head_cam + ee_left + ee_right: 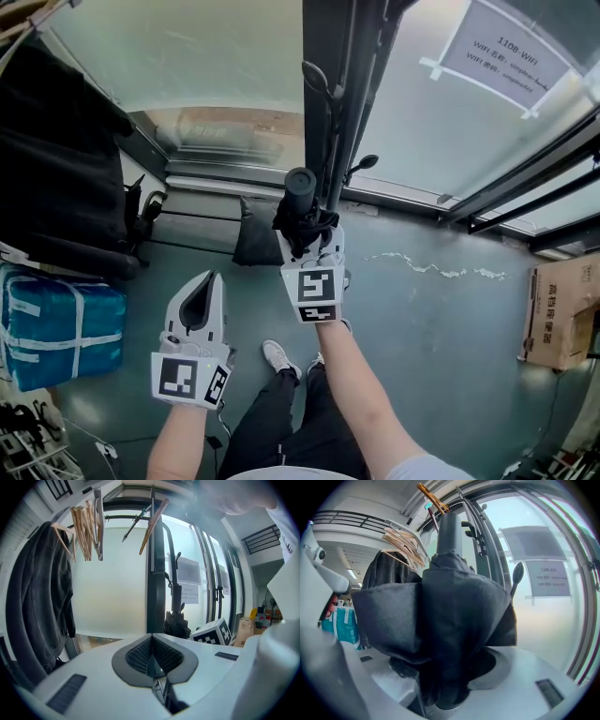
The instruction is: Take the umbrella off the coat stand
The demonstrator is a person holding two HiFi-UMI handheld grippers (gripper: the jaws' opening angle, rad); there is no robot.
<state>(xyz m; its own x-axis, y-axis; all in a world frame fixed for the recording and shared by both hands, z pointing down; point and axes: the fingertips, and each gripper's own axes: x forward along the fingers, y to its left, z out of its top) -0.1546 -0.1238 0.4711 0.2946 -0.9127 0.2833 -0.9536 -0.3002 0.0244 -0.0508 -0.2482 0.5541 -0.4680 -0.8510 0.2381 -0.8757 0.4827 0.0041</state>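
We clamp the folded umbrella point(300, 204) in our right tongs point(313, 246), upright, handle up; fabric hides its lower end. Our left tongs point(200, 298) sit closed, empty.

The umbrella point(300, 214) was black, like the coat stand point(330, 122). The left tongs point(201, 286) and right tongs point(317, 251) were white, with black-and-white square markers. Left of the coat stand lay a blue bundle point(56, 328) banded in pale tape.

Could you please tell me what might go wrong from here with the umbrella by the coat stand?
The right hand-held gripper holds the umbrella only by its soft folded fabric, so it might slip. A hook on the stand sits close beside the umbrella and could snag it.
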